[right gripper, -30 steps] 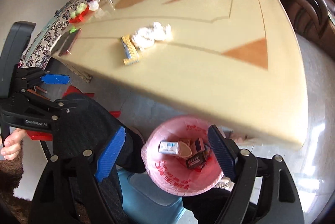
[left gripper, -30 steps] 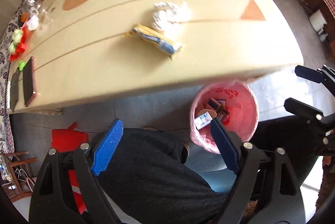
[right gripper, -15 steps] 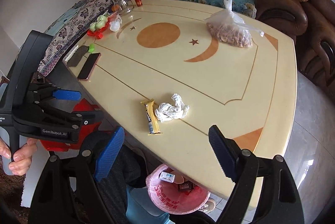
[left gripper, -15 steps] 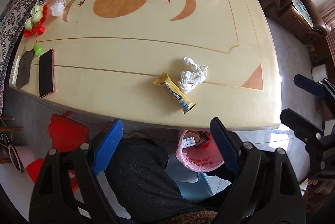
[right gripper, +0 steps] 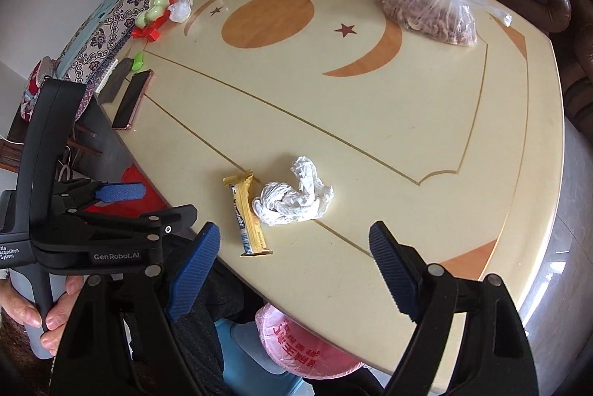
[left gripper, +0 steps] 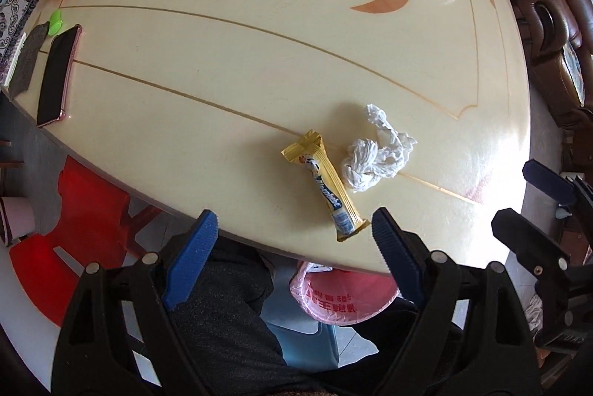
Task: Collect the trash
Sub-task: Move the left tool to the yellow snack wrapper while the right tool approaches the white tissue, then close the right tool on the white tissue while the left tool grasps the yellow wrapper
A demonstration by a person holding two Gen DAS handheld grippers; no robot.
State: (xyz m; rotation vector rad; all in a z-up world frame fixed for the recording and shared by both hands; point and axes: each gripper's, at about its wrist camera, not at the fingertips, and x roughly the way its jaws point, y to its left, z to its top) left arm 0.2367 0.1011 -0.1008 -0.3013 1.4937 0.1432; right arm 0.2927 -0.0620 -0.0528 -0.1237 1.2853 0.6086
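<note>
Both claws hang spread wide with nothing between their blue pads, poised above the near edge of the table, which fits a reach toward the rubbish, not a carry. The left gripper [left gripper: 292, 248] sits lowest and nearest the person's lap, its jaws framing the table edge with the yellow snack wrapper [left gripper: 326, 188] just beyond them; the right gripper [right gripper: 294, 259] hovers a little to the right, equally open, with the same wrapper [right gripper: 246, 214] and the crumpled tissue [right gripper: 292, 199] lying ahead of its fingers.

The wrapper lies lengthwise, one end close to the near rim, and the tissue sits just right of it, touching or nearly so. Being so close to the rim, both look easy to pinch and lift away.

Below the overhang, tucked by the person's knees, is the pink-lined bin [right gripper: 307, 348], partly hidden by the table [right gripper: 407, 122]; I'd judge it is kept there so a picked piece can be dropped straight down.

Farther off, things that look like keepers stay out of the way: a phone [right gripper: 132, 99] at the left edge, a clear bag of nuts [right gripper: 426, 7] at the far right, and red and green clips [right gripper: 150, 20] at the far left.
</note>
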